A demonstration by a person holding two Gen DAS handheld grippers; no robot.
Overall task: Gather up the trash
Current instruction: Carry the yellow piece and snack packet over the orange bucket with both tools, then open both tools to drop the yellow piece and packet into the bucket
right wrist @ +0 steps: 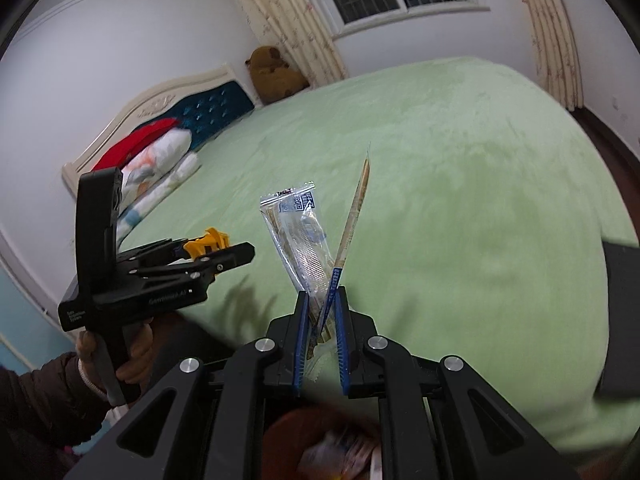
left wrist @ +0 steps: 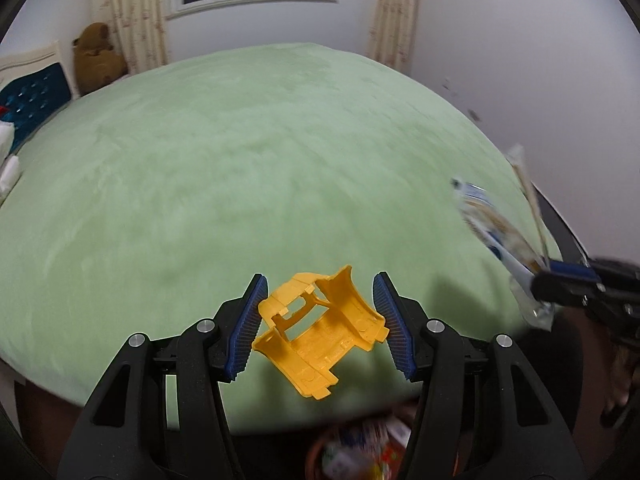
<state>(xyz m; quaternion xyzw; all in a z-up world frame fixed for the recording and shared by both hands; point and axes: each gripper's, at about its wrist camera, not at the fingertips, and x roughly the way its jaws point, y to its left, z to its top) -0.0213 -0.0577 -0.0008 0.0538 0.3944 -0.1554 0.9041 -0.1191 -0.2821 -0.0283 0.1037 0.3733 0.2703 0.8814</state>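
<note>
The left gripper [left wrist: 320, 330] clamps a yellow plastic piece [left wrist: 320, 332]; the right gripper [right wrist: 322, 336] pinches clear utensil wrappers [right wrist: 298, 240]. Both hang over the green bed [left wrist: 240, 160]'s edge, above the trash bin [left wrist: 360, 452]. Each should release only once centred over it. The piece is ribbed, hollow.

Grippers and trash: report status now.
Left gripper clamped on yellow plastic piece. Right gripper shut on clear wrapper. Both above green bed. Trash bin just below, nothing in the way.
</note>
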